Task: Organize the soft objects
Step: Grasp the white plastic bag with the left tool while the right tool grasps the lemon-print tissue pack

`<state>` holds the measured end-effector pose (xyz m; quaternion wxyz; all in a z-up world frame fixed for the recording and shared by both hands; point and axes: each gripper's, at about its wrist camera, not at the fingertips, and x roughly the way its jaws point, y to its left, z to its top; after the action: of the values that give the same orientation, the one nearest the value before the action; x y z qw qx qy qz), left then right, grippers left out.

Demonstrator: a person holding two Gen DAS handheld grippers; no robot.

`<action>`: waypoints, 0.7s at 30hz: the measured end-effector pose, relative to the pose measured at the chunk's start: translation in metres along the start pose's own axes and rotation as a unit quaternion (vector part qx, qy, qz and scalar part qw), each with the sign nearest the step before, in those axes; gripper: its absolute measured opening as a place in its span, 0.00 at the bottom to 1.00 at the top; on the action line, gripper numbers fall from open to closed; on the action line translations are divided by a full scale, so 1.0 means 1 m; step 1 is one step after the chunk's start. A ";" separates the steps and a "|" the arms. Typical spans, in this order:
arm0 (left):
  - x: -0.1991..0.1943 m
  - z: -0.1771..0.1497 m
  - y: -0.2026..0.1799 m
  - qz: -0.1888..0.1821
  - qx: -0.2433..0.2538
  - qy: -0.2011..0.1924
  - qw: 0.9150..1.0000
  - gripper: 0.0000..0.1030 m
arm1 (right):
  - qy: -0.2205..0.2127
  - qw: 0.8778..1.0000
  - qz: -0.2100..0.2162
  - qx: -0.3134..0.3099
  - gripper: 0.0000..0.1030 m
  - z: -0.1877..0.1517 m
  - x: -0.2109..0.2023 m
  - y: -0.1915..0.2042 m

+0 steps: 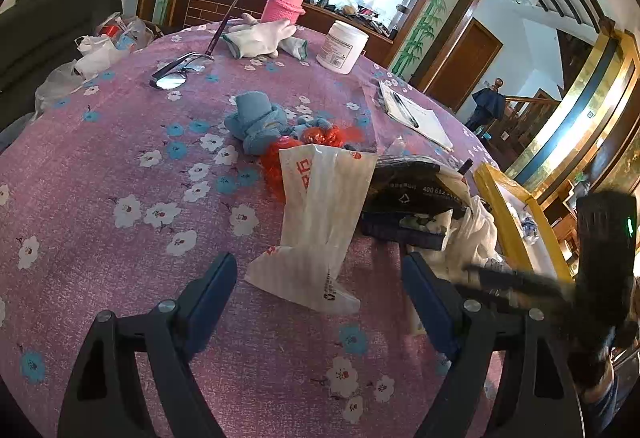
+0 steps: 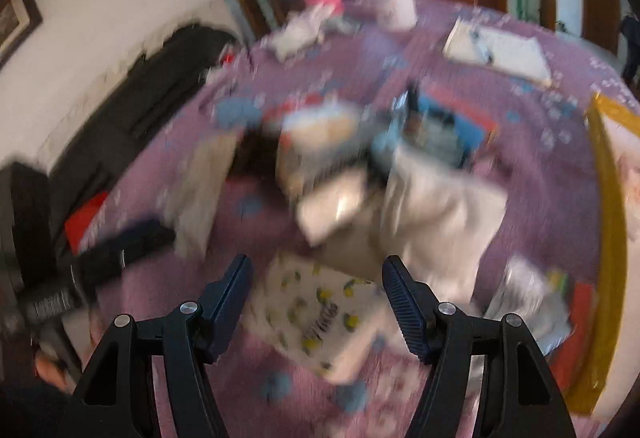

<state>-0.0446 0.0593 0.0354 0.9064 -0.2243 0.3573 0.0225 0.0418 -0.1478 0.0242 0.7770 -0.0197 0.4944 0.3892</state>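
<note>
Hardly begun, I judge: both the left tongs point(image 1: 318, 302) and right tongs point(image 2: 316, 302) hang released and empty, while the blue soft toy point(image 1: 256, 125) and white gloves point(image 1: 260, 35) lie unsorted on the desk point(image 1: 120, 165) well ahead of them.

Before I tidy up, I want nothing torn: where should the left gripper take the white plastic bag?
Probably by the near bottom corner of the white plastic bag, coming from the near side. It lies flat, that end points at the open left gripper, and its far end overlaps red mesh.
</note>
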 end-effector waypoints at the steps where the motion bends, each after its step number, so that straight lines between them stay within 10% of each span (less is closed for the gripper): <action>1: 0.000 0.000 0.000 0.000 0.000 0.001 1.000 0.81 | 0.010 1.000 0.014 -0.014 0.70 -0.009 -0.003 0.007; 13: 0.002 0.001 0.001 -0.002 -0.003 0.002 1.000 0.81 | 0.046 0.991 -0.040 -0.123 0.78 -0.018 0.021 0.048; 15: 0.002 0.001 0.001 0.002 0.000 0.001 1.000 0.81 | 0.054 0.989 -0.051 -0.128 0.66 -0.017 0.028 0.047; 21: 0.006 0.000 -0.003 0.018 0.010 0.007 1.000 0.81 | -0.054 0.989 -0.028 -0.137 0.55 -0.001 -0.020 0.036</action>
<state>-0.0398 0.0564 0.0329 0.9054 -0.2092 0.3679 0.0334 0.0144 -0.1348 0.0525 0.8032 -0.1190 0.3930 0.4316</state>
